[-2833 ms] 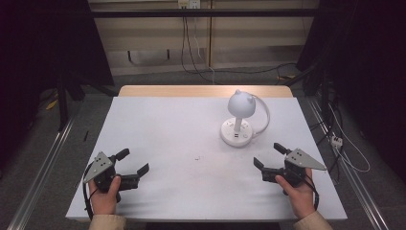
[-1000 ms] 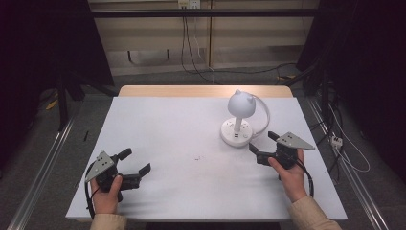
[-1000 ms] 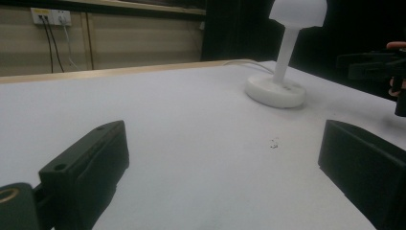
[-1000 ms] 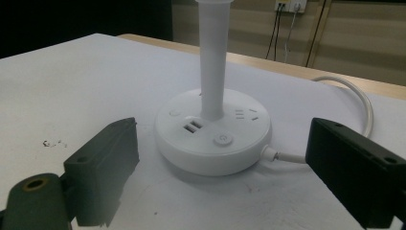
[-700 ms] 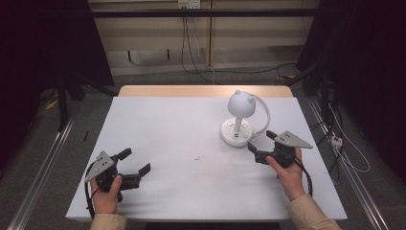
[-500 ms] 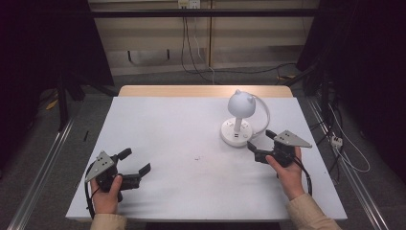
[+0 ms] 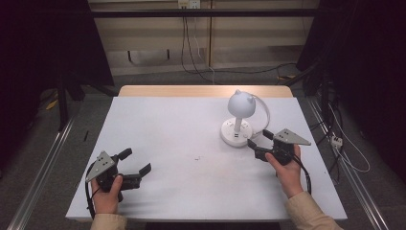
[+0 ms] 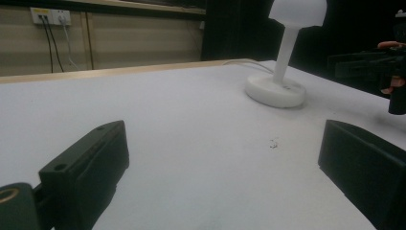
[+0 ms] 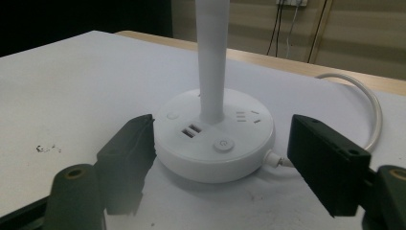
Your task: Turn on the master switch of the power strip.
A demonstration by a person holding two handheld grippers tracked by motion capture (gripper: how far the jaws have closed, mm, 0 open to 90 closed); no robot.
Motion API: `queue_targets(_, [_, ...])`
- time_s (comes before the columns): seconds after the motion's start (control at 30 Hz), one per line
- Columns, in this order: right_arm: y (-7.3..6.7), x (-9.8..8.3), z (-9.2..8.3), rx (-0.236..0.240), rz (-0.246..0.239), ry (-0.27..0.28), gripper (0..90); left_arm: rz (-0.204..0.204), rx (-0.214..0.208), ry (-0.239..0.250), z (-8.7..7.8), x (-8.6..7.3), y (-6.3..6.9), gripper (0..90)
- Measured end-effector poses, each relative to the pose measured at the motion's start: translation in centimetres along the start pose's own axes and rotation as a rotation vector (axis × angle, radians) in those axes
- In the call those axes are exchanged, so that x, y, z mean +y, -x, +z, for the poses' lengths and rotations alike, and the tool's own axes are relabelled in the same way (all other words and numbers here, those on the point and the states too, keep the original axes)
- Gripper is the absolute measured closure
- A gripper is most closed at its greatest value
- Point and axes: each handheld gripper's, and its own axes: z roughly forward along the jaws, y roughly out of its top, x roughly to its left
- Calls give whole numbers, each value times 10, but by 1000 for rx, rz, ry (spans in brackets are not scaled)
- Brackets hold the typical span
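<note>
A white desk lamp (image 7: 240, 103) stands right of the table's middle, and its round base (image 7: 235, 133) carries sockets and buttons. My right gripper (image 7: 256, 137) sits low at the base's near right side. In the right gripper view its jaws (image 9: 225, 129) flank the base (image 9: 215, 143). The left jaw is at the base's edge and the right jaw stands apart from it. These jaws have just been closing but do not grip the base. At the front left, my left gripper (image 7: 138, 160) rests open with nothing between its fingers (image 8: 222, 148).
The lamp's white cable (image 9: 373, 110) loops behind the base toward the table's right side. The white table (image 7: 182, 124) has a small dark speck (image 7: 197, 157) near its middle. More cables lie on the floor to the right (image 7: 344, 148).
The right gripper came from the table's front right up to the lamp's base, then held there while its jaws narrowed around the base. The left gripper has not moved.
</note>
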Motion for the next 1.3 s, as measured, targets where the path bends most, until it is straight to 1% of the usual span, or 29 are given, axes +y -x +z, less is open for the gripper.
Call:
queue_targets(0.1, [-1,0,1,9,2,-6,288,0,1,-1,0,0,1,31])
queue_targets(0.17, [-1,2,3,17,8,-12,342,-1,-1,-2,1,0,1,31])
queue_targets(0.2, [-1,2,3,17,8,-12,342,-2,-2,-1,1,0,1,31])
queue_targets(0.23, [-2,3,5,26,13,-17,375,-1,-3,-1,1,0,1,31])
queue_targets(0.3, [-2,3,5,26,11,-16,385,-1,-4,-2,1,0,1,31])
queue_targets(0.33, [-2,3,6,30,15,-17,412,-2,-5,0,1,0,1,31])
queue_targets(0.53, [-2,3,8,24,22,-18,440,0,-6,3,0,0,0,31])
queue_targets(0.57, [-1,4,9,25,21,-26,462,-2,-6,3,0,0,-1,31])
queue_targets(0.67, [0,4,11,28,29,-27,482,-5,-3,4,0,0,-1,31])
queue_targets(0.8, [1,4,12,32,27,-28,531,-4,-4,3,0,0,-1,31])
queue_targets(0.87, [0,4,13,35,26,-31,582,-5,-3,7,-1,0,-1,31])
queue_targets(0.9, [0,4,13,35,26,-31,582,-10,-4,8,-1,0,-1,31])
queue_targets(1.0, [1,4,14,40,22,-38,643,-9,-3,8,-1,0,-1,31])
queue_targets(1.03, [1,4,14,43,21,-40,676,-8,-3,10,-1,0,-1,31])
queue_targets(1.1, [1,4,14,45,21,-40,686,-8,-3,11,-1,0,-1,31])
queue_targets(1.13, [1,4,14,51,23,-39,712,-8,-3,9,-1,0,-1,31])
queue_targets(1.3, [2,4,16,59,23,-45,745,-8,-2,4,0,-1,-2,31])
